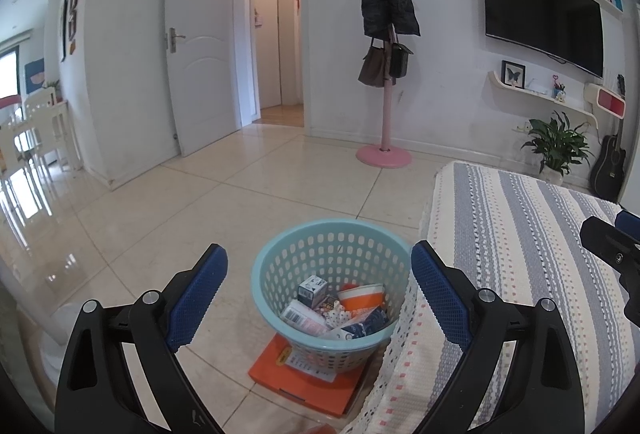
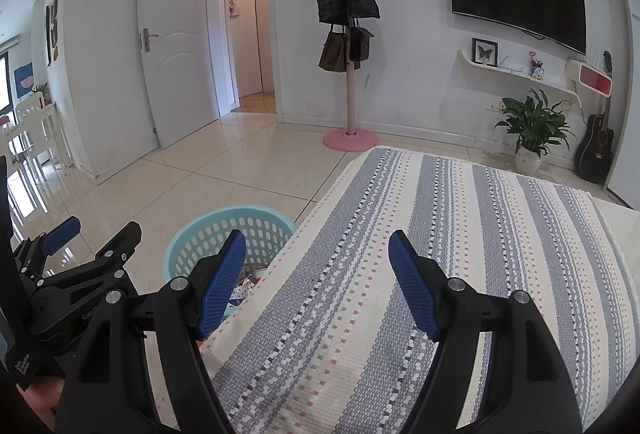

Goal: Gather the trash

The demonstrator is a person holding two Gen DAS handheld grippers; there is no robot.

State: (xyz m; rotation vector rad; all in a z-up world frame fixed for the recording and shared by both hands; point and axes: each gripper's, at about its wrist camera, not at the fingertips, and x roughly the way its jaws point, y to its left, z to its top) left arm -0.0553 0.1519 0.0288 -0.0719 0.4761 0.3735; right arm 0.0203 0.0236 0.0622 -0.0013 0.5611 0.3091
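A light blue perforated basket (image 1: pixel 280 262) stands on the tiled floor beside the table and holds several pieces of trash: small boxes, an orange cup (image 1: pixel 362 296) and wrappers. My left gripper (image 1: pixel 320 254) hovers above the basket, open, with nothing between its blue pads. My right gripper (image 2: pixel 318 240) is open over the striped tablecloth (image 2: pixel 440 218), also empty. In the right wrist view the basket (image 2: pixel 200 234) shows left of the table edge, partly hidden by my left finger, and the left gripper (image 2: pixel 96 230) sits at the far left.
An orange flat box (image 1: pixel 276 370) lies under the basket. A pink coat stand (image 1: pixel 384 154) with a dark coat stands by the wall, a potted plant (image 1: pixel 556 146) and a guitar (image 1: pixel 610 162) at the right. White door and dining chairs lie to the left.
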